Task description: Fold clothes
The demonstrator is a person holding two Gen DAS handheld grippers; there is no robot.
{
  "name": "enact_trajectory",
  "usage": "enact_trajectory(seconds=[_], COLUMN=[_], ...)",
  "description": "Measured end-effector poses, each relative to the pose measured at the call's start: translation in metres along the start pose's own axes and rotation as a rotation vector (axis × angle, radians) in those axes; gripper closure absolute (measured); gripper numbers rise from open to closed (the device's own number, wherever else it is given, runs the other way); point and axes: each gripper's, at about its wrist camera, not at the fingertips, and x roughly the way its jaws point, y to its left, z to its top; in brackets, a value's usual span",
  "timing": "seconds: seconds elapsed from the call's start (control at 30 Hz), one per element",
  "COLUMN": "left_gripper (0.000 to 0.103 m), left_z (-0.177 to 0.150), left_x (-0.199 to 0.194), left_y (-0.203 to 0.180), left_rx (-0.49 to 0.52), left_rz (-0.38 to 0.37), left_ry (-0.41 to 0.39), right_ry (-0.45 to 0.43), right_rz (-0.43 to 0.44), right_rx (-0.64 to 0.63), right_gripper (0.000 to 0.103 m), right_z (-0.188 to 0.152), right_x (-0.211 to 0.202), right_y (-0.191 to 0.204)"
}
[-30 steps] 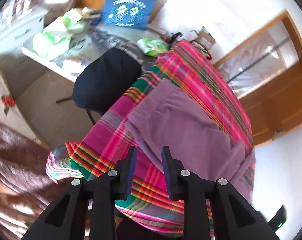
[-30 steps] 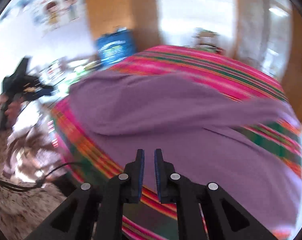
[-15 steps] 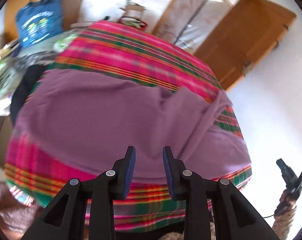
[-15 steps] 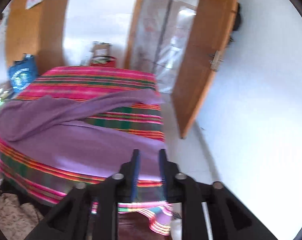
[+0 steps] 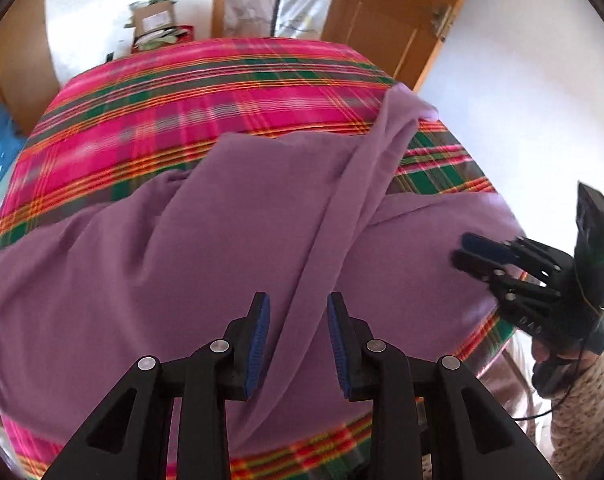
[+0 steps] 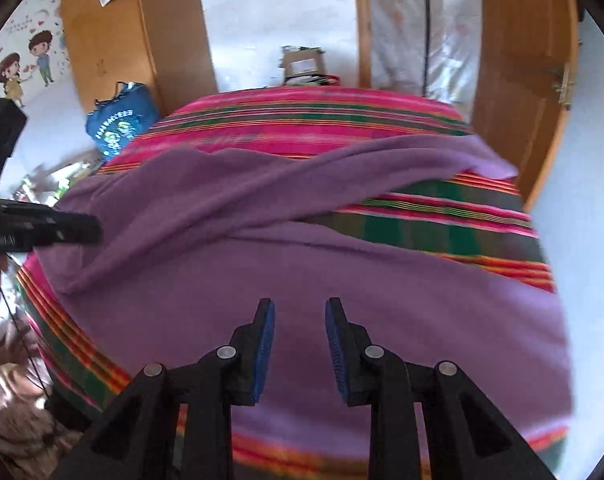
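While one purple garment [image 5: 230,248] lies on one plaid cloth [image 5: 206,96], two grippers, left gripper [image 5: 298,344], right gripper [image 6: 300,344], part-open, empty.

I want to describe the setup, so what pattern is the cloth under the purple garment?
Pink, green and orange plaid cloth, clearest in the left wrist view.

Both wrist cameras are looking steeply down along their fingers, close over the purple garment [image 5: 206,264] on the plaid-covered table [image 6: 302,120]; both are sharing the door [image 5: 386,12] at 12–1 o'clock.

Garment [image 5: 230,264] atop cloth-covered table [image 5: 206,92]
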Motion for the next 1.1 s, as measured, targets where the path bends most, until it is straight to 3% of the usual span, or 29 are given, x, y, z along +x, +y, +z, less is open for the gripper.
enact_trajectory(seconds=[0.1, 0.2, 0.4, 0.63, 0.9, 0.97, 1.0, 1.1], left_gripper=[0.072, 0.072, 0.072, 0.072, 0.072, 0.08, 0.094, 0.098], left_z=[0.01, 0.02, 0.03, 0.035, 0.042, 0.044, 0.046, 0.051], left_x=[0.017, 0.039, 0.052, 0.071, 0.076, 0.074, 0.073, 0.063], left_y=[-0.011, -0.013, -0.019, -0.023, -0.019, -0.012, -0.008, 0.002], left_rx=[0.073, 0.074, 0.116, 0.167, 0.119, 0.076, 0.055, 0.006], left_rz=[0.003, 0.006, 0.007, 0.076, -0.001, -0.036, -0.054, -0.101], left_ry=[0.022, 0.091, 0.11, 0.169, 0.203, 0.188, 0.181, 0.141], right_ry=[0.016, 0.029, 0.028, 0.034, 0.026, 0.024, 0.023, 0.02], right_rz=[0.043, 0.045, 0.061, 0.038, 0.049, 0.052, 0.053, 0.058], right_rx=[0.001, -0.015, -0.02, -0.051, -0.054, -0.051, -0.049, -0.045], right_gripper=[0.075, 0.075, 0.075, 0.075, 0.075, 0.075, 0.075, 0.075], right_z=[0.01, 0.015, 0.021, 0.023, 0.021, 0.021, 0.022, 0.022], right_x=[0.02, 0.032, 0.042, 0.051, 0.053, 0.054, 0.054, 0.055], right_y=[0.006, 0.01, 0.013, 0.02, 0.024, 0.024, 0.024, 0.025])
